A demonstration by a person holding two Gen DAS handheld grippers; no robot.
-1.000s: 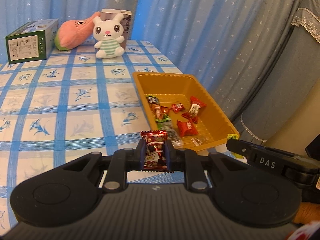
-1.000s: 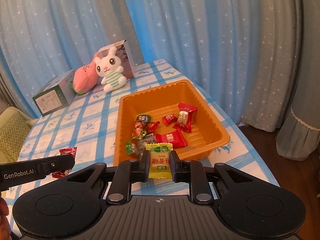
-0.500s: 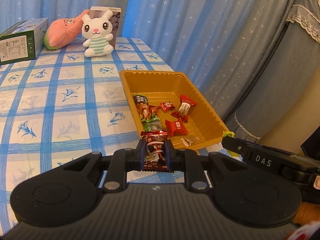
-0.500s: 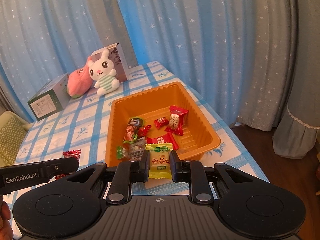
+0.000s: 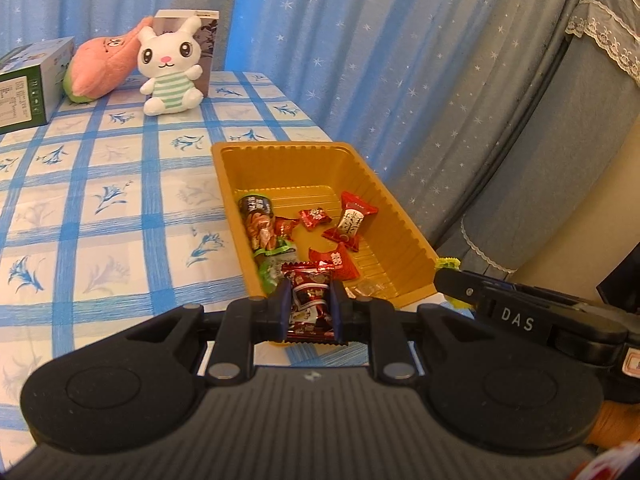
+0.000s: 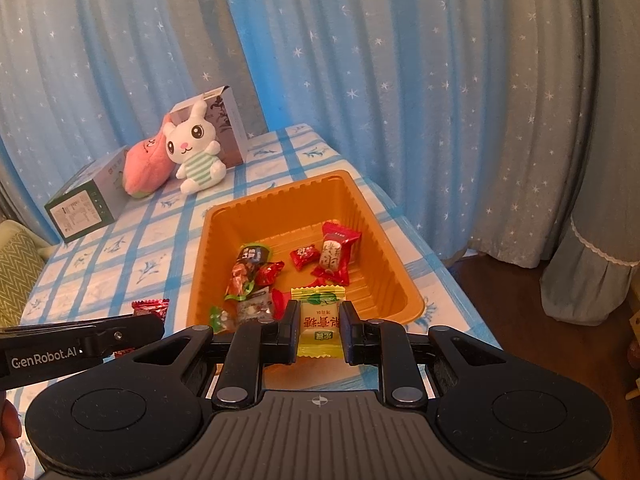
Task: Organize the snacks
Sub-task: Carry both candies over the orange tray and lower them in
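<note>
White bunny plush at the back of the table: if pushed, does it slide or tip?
The bunny plush probably tips: it sits upright with a big head on a small body. It looks soft and light, so it would likely squash. The box behind it may stop a backward fall.

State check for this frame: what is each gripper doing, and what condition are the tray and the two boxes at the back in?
Left gripper: shut on dark red snack.
Right gripper: shut on yellow candy.
Orange tray: partly filled with wrapped snacks.
Green box: lying on its side.
Grey box: standing upright.

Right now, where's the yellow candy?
Right wrist view: yellow candy is clamped in the right hand-held gripper, at the near edge of the orange tray.
</note>
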